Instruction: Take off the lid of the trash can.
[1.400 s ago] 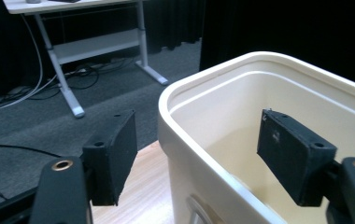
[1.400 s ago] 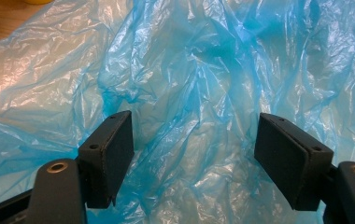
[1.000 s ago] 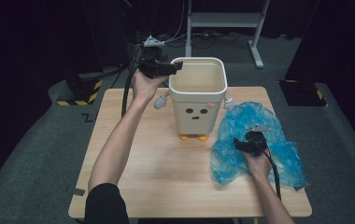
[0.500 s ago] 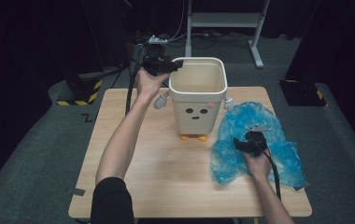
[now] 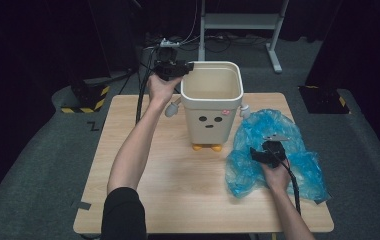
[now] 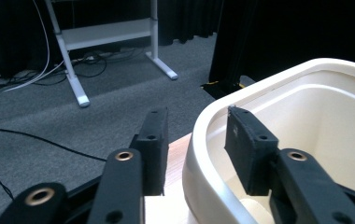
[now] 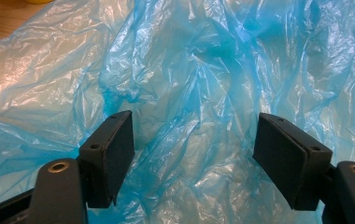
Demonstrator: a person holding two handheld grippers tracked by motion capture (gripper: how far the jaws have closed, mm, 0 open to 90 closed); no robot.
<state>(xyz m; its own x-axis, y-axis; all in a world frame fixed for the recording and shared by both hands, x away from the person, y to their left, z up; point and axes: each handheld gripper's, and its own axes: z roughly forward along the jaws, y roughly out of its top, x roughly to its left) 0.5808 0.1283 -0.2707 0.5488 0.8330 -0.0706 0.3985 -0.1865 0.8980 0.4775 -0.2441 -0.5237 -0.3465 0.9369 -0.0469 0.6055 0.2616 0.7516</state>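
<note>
A cream bin with a drawn face stands upright at the back middle of the wooden table. My left gripper is at its far left corner and straddles the rim. One jaw is outside and one inside the wall. The jaws of the left gripper have just been closing, and a gap still shows between the outer pad and the rim. To the right, a crumpled blue plastic bag lies on the table. My right gripper hovers open just over the bag, nothing between its pads.
The bin has small yellow feet and grey side knobs. Behind the table stand a metal frame and floor cables. A yellow-and-black striped block sits on the floor at the left. Bare wood lies in front of the bin.
The left hand has edged slightly up and right at the bin's rim. The right hand and the bag have stayed put.
</note>
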